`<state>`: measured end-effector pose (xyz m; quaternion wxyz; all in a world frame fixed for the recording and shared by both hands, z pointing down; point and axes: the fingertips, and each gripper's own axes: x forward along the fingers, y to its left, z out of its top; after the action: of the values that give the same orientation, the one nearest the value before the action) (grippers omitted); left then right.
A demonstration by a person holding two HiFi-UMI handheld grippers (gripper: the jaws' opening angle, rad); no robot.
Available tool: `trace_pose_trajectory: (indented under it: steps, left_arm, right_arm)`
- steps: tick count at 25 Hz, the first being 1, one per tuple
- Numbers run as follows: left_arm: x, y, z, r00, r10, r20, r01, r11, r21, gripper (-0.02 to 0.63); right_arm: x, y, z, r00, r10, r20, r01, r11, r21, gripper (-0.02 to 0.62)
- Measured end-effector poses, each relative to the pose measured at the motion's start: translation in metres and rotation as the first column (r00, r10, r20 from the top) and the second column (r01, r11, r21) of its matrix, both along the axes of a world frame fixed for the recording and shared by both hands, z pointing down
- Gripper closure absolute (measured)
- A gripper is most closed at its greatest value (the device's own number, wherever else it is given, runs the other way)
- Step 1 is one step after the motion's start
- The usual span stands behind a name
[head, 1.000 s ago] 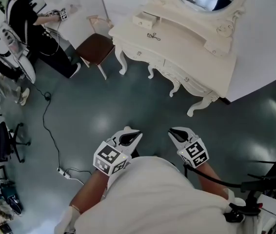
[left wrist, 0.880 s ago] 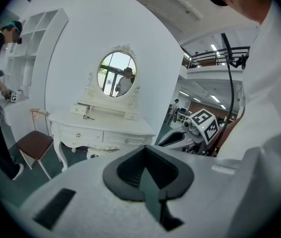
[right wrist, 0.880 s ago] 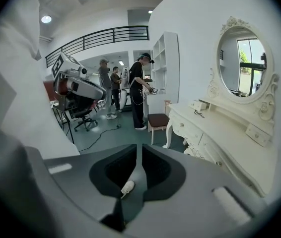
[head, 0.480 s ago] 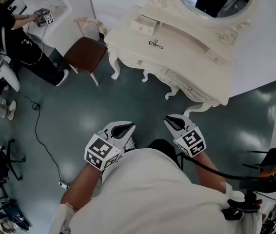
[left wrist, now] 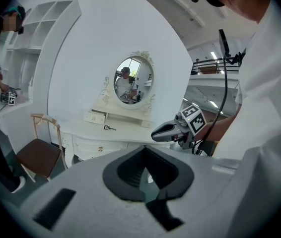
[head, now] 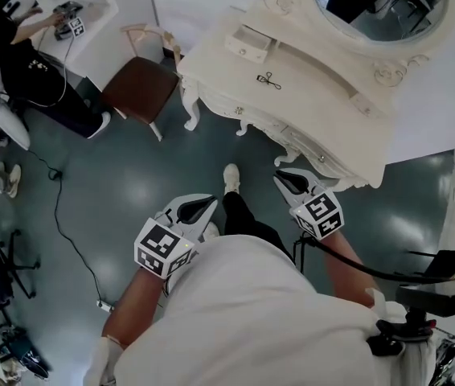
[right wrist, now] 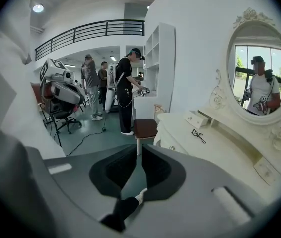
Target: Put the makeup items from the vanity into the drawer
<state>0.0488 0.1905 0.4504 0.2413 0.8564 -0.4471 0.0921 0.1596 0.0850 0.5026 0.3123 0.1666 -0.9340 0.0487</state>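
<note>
A cream vanity [head: 308, 95] with an oval mirror [head: 380, 2] stands ahead, at the top right of the head view. On its top lies a black eyelash curler [head: 268, 80], which also shows as the curler [left wrist: 109, 128] and the curler [right wrist: 197, 134]. A small drawer box [head: 247, 43] sits at the back left of the top. The front drawers [head: 239, 109] are closed. My left gripper [head: 202, 207] and right gripper [head: 286, 181] hover over the floor short of the vanity, both shut and holding nothing.
A brown-seated chair [head: 139, 89] stands left of the vanity. A person in black [head: 18, 47] works at a white desk at the far left. A cable and power strip [head: 105, 305] lie on the floor. My own white shoe [head: 231, 177] steps between the grippers.
I have walked closer to the vanity, which now sits nearer the right gripper. A leg has stepped forward between the grippers. Both grippers stay shut.
</note>
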Motion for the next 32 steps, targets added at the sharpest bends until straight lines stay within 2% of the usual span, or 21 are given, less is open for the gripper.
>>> trace_pose_trajectory:
  steps: [5,9,14,20,27,32]
  left_arm:
    - [-0.036,-0.061,0.003,0.998,-0.069,0.010,0.069,0.998,-0.011,0.605]
    - [-0.054,-0.120,-0.008,0.996,-0.074,0.048,0.075,0.997,-0.019,0.604]
    - [-0.073,-0.193,-0.021,0.993,-0.088,0.081,0.090,0.995,-0.030,0.604]
    - [-0.084,-0.260,-0.021,0.989,-0.117,0.091,0.124,0.990,-0.069,0.604]
    - [-0.089,-0.314,-0.016,0.984,-0.139,0.107,0.148,0.985,-0.084,0.604]
    - [-0.097,-0.325,-0.013,0.985,-0.138,0.106,0.149,0.983,-0.104,0.604]
  right_arm:
    - [-0.030,-0.082,0.013,1.000,-0.020,0.016,0.020,1.000,-0.001,0.561]
    - [-0.052,-0.162,0.020,0.999,-0.031,0.015,0.031,0.999,0.011,0.561]
    - [-0.069,-0.258,0.046,0.998,-0.034,-0.051,0.037,0.998,0.050,0.549]
    - [-0.080,-0.341,0.094,0.992,-0.038,-0.119,0.043,0.998,0.040,0.523]
    - [-0.097,-0.390,0.145,0.969,-0.112,-0.219,0.127,0.990,0.057,0.500]
    - [-0.106,-0.403,0.164,0.960,-0.104,-0.261,0.125,0.990,0.066,0.505]
